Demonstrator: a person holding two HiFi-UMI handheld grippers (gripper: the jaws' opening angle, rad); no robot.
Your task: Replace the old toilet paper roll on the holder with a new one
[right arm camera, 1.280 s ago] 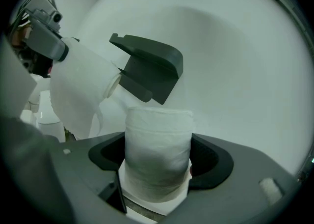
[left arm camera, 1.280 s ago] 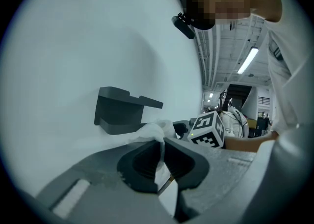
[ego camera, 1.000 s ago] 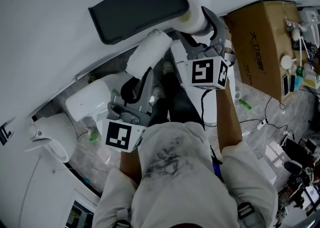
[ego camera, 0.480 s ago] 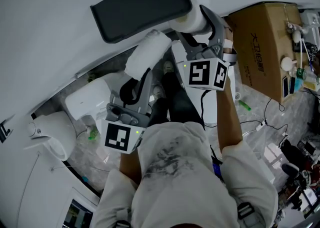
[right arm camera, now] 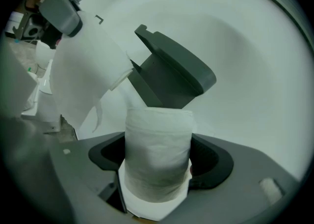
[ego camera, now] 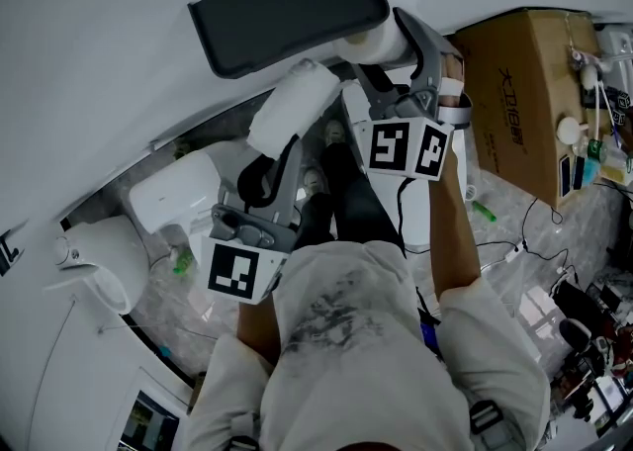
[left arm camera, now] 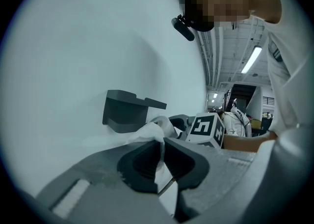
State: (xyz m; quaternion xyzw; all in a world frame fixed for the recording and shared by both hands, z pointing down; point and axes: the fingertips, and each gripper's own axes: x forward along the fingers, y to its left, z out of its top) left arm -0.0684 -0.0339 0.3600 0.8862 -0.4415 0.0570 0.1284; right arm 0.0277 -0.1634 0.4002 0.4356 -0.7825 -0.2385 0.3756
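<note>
The toilet paper roll [right arm camera: 157,144] is sitting clamped between the wide-set jaws of the right gripper [right arm camera: 158,166] just below the holder [right arm camera: 172,73], while the left gripper [left arm camera: 161,161] is pinching loose paper [left arm camera: 147,133] with almost closed jaws, so a pull is risking a tear.

Pale shirt [ego camera: 341,340], black-and-white marker cubes [ego camera: 237,269]

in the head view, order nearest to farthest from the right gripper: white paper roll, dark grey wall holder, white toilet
1. white paper roll, between jaws of the right gripper
2. dark grey wall holder, upper left
3. white toilet, far lower left
</note>
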